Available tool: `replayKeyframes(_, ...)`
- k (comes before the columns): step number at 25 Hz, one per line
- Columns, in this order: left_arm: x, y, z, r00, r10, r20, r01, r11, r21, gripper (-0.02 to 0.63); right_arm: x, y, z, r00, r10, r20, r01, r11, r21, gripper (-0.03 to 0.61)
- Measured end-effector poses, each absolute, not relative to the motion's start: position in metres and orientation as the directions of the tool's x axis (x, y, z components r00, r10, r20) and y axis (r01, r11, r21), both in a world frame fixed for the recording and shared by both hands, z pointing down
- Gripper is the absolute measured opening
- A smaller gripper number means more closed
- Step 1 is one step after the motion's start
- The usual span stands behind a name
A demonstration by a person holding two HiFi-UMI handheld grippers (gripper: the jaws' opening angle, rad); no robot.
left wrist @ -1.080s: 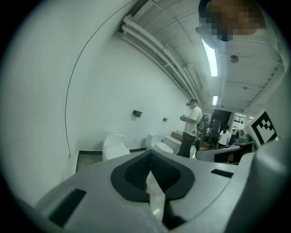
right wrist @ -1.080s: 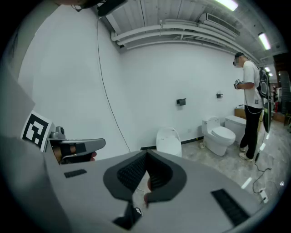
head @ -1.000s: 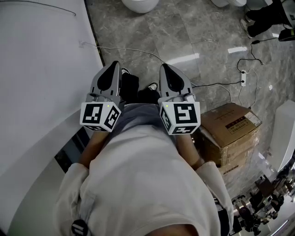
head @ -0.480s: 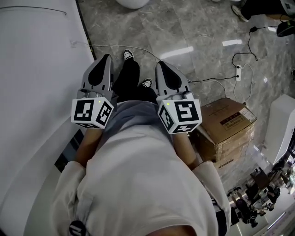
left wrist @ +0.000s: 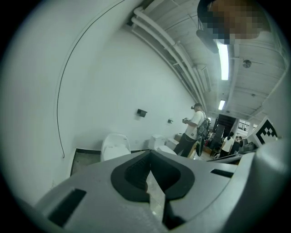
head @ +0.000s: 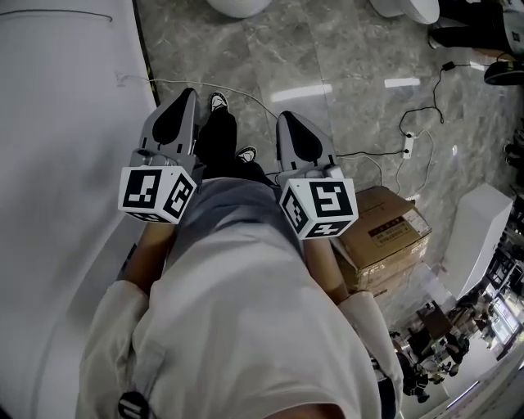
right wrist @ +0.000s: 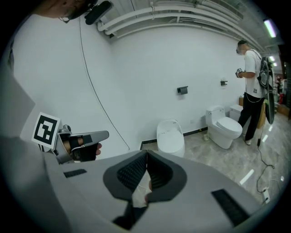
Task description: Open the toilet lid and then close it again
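Note:
A white toilet (right wrist: 170, 135) with its lid down stands against the wall, some way ahead on the marble floor. It also shows in the left gripper view as the toilet (left wrist: 113, 145), and its front edge reaches the top of the head view (head: 237, 6). My left gripper (head: 191, 92) and right gripper (head: 286, 116) are held side by side at waist height, pointing forward, far from the toilet. Each is shut with nothing between the jaws: the left gripper (left wrist: 150, 154) and the right gripper (right wrist: 146, 154). The left gripper (right wrist: 77, 143) shows beside the right one.
A second toilet (right wrist: 223, 127) stands further right, with a person (right wrist: 252, 82) next to it. A cardboard box (head: 381, 237) sits by my right leg. A power strip with cables (head: 407, 146) lies on the floor. A white wall (head: 65, 164) runs along the left.
The person carrying the grippers has stepped along the floor. The box and power strip have drifted left in the head view. Both grippers stay shut and side by side.

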State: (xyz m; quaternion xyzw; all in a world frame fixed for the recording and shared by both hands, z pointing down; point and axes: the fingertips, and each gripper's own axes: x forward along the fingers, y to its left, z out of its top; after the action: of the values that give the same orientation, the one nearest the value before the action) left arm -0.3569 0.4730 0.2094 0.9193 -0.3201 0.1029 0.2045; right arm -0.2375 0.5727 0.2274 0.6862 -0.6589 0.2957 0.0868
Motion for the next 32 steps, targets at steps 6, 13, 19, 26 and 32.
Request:
replayKeyframes(6, -0.341, 0.412, 0.202, 0.788, -0.54, 0.296, -0.615, -0.712, 0.339, 0.008, -0.227, 0.509, 0.222, -0.06, -0.843, 0.534, -0.958, -0.101, -0.268, 0.011)
replayKeyframes(13, -0.341, 0.339, 0.199, 0.802, -0.545, 0.243, -0.597, -0.727, 0.339, 0.008, -0.235, 0.429, 0.216, -0.1, -0.845, 0.525, -0.954, -0.069, -0.292, 0.011)
replayKeyframes(19, -0.345, 0.293, 0.201, 0.82, -0.529, 0.217, -0.571, -0.732, 0.373, 0.008, -0.244, 0.374, 0.209, -0.137, -0.838, 0.528, -0.962, -0.015, -0.274, 0.011)
replayKeyframes(26, -0.353, 0.273, 0.19, 0.802, -0.559, 0.213, -0.593, -0.7, 0.397, 0.008, -0.234, 0.353, 0.196, -0.137, -0.831, 0.54, -0.965, -0.012, -0.262, 0.011)
replayKeyframes(32, -0.352, 0.243, 0.208, 0.775, -0.591, 0.226, -0.626, -0.669, 0.401, 0.008, -0.223, 0.312, 0.213, -0.183, -0.825, 0.535, -0.962, 0.04, -0.269, 0.011)
